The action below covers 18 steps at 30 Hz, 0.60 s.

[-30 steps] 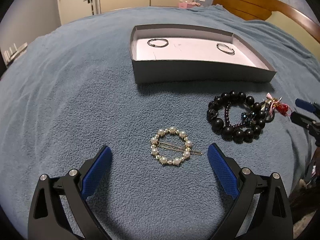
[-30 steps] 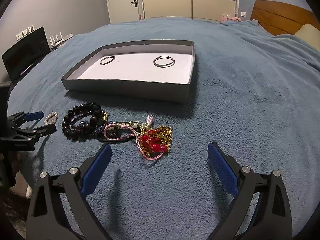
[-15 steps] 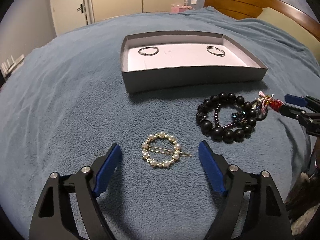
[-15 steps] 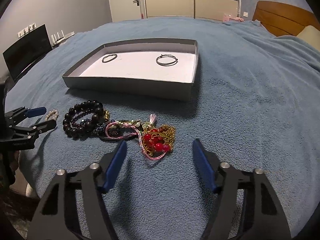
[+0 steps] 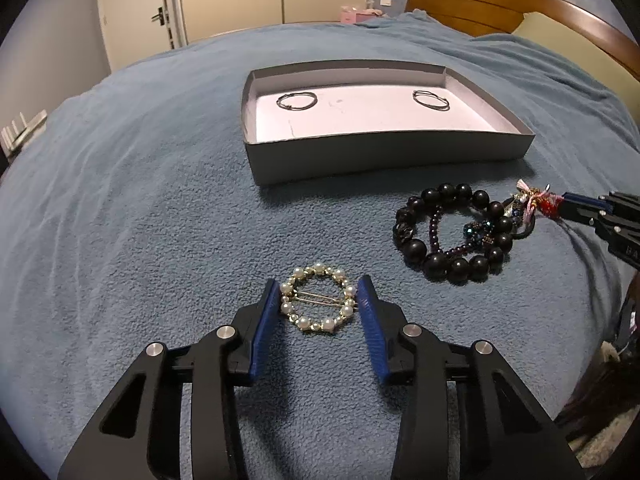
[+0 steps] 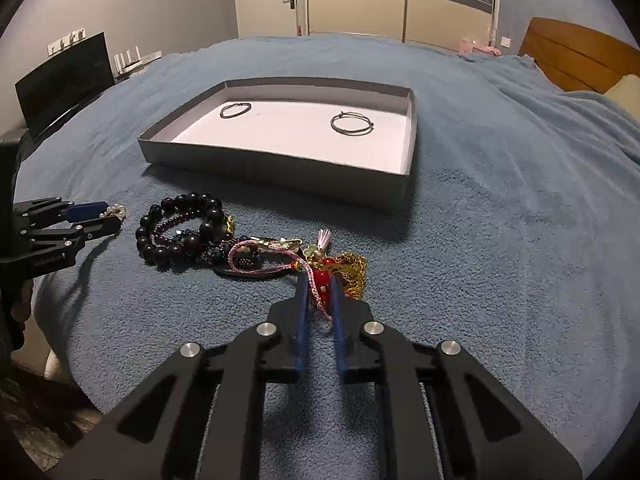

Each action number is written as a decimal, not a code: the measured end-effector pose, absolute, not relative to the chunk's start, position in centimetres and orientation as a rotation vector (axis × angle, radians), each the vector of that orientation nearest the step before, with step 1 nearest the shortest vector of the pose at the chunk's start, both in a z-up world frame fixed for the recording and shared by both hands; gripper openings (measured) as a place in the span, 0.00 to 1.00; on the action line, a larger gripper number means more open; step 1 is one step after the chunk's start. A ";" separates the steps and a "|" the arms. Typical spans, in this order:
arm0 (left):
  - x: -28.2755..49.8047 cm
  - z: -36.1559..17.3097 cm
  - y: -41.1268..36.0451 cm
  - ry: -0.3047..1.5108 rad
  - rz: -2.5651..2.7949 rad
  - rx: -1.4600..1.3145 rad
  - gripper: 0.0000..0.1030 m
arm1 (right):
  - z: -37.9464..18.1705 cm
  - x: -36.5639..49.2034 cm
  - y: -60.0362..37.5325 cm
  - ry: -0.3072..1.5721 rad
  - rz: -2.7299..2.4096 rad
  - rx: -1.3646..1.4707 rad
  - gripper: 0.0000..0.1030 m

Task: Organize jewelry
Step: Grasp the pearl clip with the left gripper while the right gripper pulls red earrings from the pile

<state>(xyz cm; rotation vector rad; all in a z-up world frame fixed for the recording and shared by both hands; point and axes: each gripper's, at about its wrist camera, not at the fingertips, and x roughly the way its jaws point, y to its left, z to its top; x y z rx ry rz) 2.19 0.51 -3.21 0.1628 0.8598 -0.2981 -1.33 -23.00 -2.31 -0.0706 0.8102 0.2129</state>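
On the blanket (image 5: 160, 208) before the tray (image 5: 376, 156), I have just closed my left gripper (image 5: 319, 300) onto the pearl clip (image 5: 318, 304) and my right gripper (image 6: 320, 288) narrowly on the red charm (image 6: 322, 278), so both seem ready to lift

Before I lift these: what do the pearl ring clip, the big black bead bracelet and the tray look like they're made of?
Pearl ring clip: glossy white beads, likely faux pearl, on thin gold-coloured wire with a metal pin across.
Black bead bracelet: large round beads with a smooth shine; stone, glass or lacquered wood, can't tell.
Tray: looks like matte grey cardboard, thin walls, pale lining.
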 end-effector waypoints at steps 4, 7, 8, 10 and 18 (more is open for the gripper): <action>1.8 -2.5 0.4 0.841 -0.311 0.167 0.40 | -1.3 -1.6 -23.2 0.786 0.220 -0.068 0.09; 1.5 -1.9 0.3 0.825 -0.319 0.169 0.40 | -0.3 -1.7 -23.3 0.762 0.225 -0.069 0.08; 1.5 -1.7 0.3 0.821 -0.322 0.168 0.40 | -0.1 -1.7 -23.2 0.758 0.230 -0.069 0.05; 1.4 -1.4 0.3 0.815 -0.321 0.166 0.40 | 0.3 -1.6 -23.3 0.754 0.236 -0.067 0.04; 1.2 -1.4 0.5 0.820 -0.316 0.161 0.40 | 0.9 -2.0 -23.8 0.734 0.225 -0.059 0.02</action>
